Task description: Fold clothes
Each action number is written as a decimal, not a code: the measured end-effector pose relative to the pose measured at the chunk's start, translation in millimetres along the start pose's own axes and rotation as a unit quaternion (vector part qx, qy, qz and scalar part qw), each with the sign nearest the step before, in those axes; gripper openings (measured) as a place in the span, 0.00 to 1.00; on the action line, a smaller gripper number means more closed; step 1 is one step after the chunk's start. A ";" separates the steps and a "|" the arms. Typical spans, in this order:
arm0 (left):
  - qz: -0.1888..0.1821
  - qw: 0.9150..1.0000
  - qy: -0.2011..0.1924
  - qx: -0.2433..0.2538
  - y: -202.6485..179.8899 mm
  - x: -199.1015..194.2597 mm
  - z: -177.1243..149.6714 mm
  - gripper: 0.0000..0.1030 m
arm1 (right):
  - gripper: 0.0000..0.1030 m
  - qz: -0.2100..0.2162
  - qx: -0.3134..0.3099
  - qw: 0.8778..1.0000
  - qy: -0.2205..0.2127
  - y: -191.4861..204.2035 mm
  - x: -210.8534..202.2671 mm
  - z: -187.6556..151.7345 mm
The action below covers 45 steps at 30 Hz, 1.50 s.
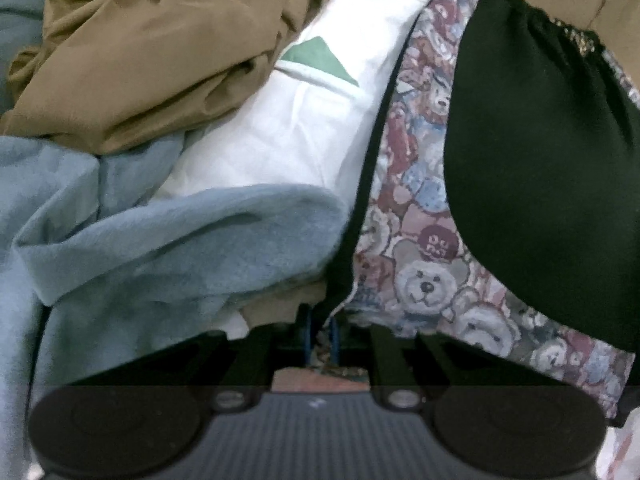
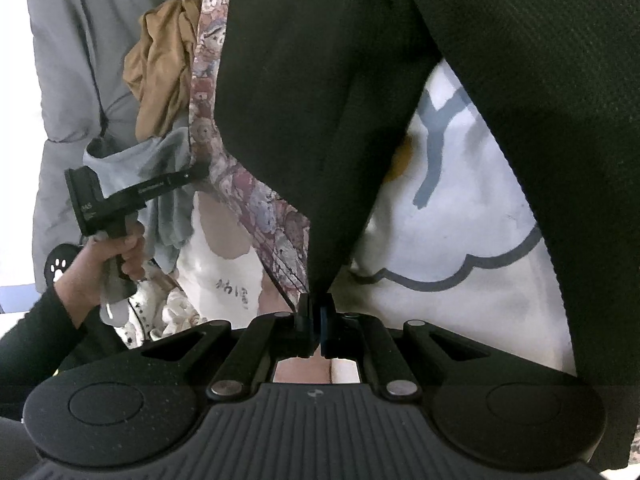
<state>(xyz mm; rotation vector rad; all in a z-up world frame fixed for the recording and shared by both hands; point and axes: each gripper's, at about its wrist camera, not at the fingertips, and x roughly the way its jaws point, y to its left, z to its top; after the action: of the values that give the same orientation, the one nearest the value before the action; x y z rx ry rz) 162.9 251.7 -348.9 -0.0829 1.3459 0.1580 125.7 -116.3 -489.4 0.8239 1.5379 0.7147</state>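
A black garment (image 2: 320,100) with a teddy-bear print side (image 2: 256,200) hangs stretched between both grippers. My right gripper (image 2: 315,308) is shut on one corner of it, where the black cloth and the print edge run down to a point. My left gripper (image 2: 200,174), held by a hand (image 2: 120,252), pinches the print edge further left. In the left wrist view, the left gripper (image 1: 320,332) has the black-trimmed edge of the teddy-bear print (image 1: 420,272) between its blue pads, and the black cloth (image 1: 540,160) lies to the right.
A pile lies behind: a brown garment (image 1: 152,60), a white garment with a green triangle (image 1: 304,120) and light blue fleece (image 1: 160,248). A grey jacket (image 2: 80,80) is at the left. A white sheet with a grey outline print (image 2: 460,220) lies under the black garment.
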 end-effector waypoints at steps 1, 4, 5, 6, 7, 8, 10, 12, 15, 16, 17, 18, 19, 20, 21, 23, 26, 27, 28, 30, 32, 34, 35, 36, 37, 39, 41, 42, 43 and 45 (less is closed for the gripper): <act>0.010 1.000 0.004 0.002 -1.9 -1.0 0.9 0.16 | 0.00 -0.004 0.006 1.000 0.000 -3.0 1.0 -1.4; 0.039 0.999 0.015 0.005 -7.0 -4.8 3.2 0.28 | 0.01 -0.023 0.024 0.999 0.000 -5.0 6.0 -3.6; 0.046 0.999 0.018 0.006 -9.0 -6.6 3.5 0.30 | 0.03 -0.030 0.029 0.999 0.001 -3.2 5.2 -4.2; 0.053 0.998 0.020 0.008 -11.1 -8.4 3.9 0.30 | 0.04 -0.033 0.024 0.999 -0.001 0.0 1.8 -4.3; 0.061 0.998 0.023 0.009 -13.1 -10.2 4.3 0.29 | 0.04 -0.035 0.013 0.999 -0.005 4.1 -3.1 -4.1; 0.067 0.997 0.025 0.012 -15.7 -12.1 4.7 0.28 | 0.04 -0.034 0.005 0.999 -0.008 6.8 -8.3 -2.9; 0.074 0.997 0.030 0.020 -22.1 -15.9 5.9 0.28 | 0.05 -0.031 -0.010 0.999 -0.014 10.8 -18.8 0.7; 0.081 0.996 0.033 0.026 -27.9 -20.2 7.3 0.29 | 0.05 -0.037 -0.003 0.999 -0.019 7.2 -29.2 6.0; 0.086 0.995 0.032 0.026 -34.0 -29.2 10.6 0.31 | 0.05 -0.029 0.007 0.999 -0.039 1.1 -44.7 11.0; 0.088 0.995 0.032 0.026 -35.7 -32.5 12.4 0.31 | 0.05 -0.026 0.010 0.999 -0.043 -0.2 -48.6 12.0; 0.090 0.995 0.030 0.027 -37.8 -35.8 14.5 0.31 | 0.05 -0.022 0.010 0.999 -0.045 -0.7 -52.0 12.5; 0.092 0.995 0.028 0.029 -40.5 -39.0 16.8 0.31 | 0.05 -0.018 0.007 0.999 -0.047 -0.9 -55.7 13.0; 0.094 0.995 0.024 0.031 -40.8 -43.0 18.6 0.32 | 0.05 -0.014 0.006 0.999 -0.049 -0.8 -58.6 13.6; 0.096 0.995 0.021 0.032 -40.1 -46.7 21.6 0.32 | 0.05 -0.009 0.005 0.999 -0.051 -0.6 -61.2 14.2; 0.097 0.995 0.017 0.032 -41.7 -49.3 25.3 0.33 | 0.05 -0.004 0.002 0.999 -0.053 -0.2 -64.3 14.8; 0.098 0.995 0.007 0.031 -48.8 -51.0 41.6 0.33 | 0.05 0.006 -0.004 0.998 -0.059 1.6 -70.6 16.5; 0.097 0.995 -0.011 0.029 -62.4 -61.4 44.8 0.33 | 0.05 0.011 -0.025 0.997 -0.070 9.0 -78.4 21.0; 0.096 0.995 -0.016 0.030 -65.4 -61.3 50.0 0.34 | 0.06 0.007 -0.031 0.997 -0.074 10.6 -82.2 22.5; 0.097 0.995 -0.020 0.033 -68.6 -62.0 55.2 0.34 | 0.08 0.002 -0.036 0.996 -0.079 11.4 -86.6 23.9; 0.100 0.994 -0.028 0.038 -75.0 -65.6 63.0 0.34 | 0.12 -0.012 -0.042 0.995 -0.085 12.7 -94.1 26.7; 0.099 0.994 -0.043 0.032 -79.1 -68.1 69.3 0.34 | 0.12 -0.020 -0.047 0.994 -0.093 14.6 -101.3 27.5; 0.093 0.994 -0.062 0.019 -81.9 -69.9 74.3 0.34 | 0.12 -0.020 -0.053 0.993 -0.102 15.2 -108.8 26.7; 0.089 0.993 -0.071 0.014 -84.4 -70.4 76.5 0.34 | 0.12 -0.020 -0.055 0.992 -0.108 15.9 -113.2 26.5; 0.084 0.993 -0.078 0.010 -87.5 -70.4 78.9 0.34 | 0.12 -0.023 -0.059 0.991 -0.114 17.2 -118.3 27.0; 0.078 0.993 -0.085 0.008 -91.1 -69.6 81.5 0.34 | 0.12 -0.027 -0.065 0.990 -0.121 18.9 -123.4 27.8; 0.065 0.993 -0.098 0.003 -98.7 -68.2 86.7 0.34 | 0.12 -0.036 -0.076 0.987 -0.134 22.2 -133.8 29.5; 0.048 0.993 -0.110 -0.001 -106.6 -66.7 91.8 0.34 | 0.12 -0.043 -0.085 0.984 -0.151 25.2 -144.1 31.7; 0.041 0.992 -0.115 -0.001 -110.2 -65.1 93.8 0.34 | 0.12 -0.046 -0.090 0.982 -0.160 26.7 -149.3 32.9; 0.033 0.992 -0.121 0.000 -114.0 -62.9 95.9 0.34 | 0.12 -0.050 -0.094 0.980 -0.168 26.8 -154.1 34.3; 0.020 0.991 -0.129 0.001 -120.0 -57.9 99.4 0.34 | 0.12 -0.058 -0.097 0.976 -0.187 24.5 -163.4 37.7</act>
<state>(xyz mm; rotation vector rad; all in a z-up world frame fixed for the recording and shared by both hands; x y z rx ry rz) 265.6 144.5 -274.2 -0.0321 1.0900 0.1947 175.4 -238.1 -382.6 0.6717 1.1476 0.5738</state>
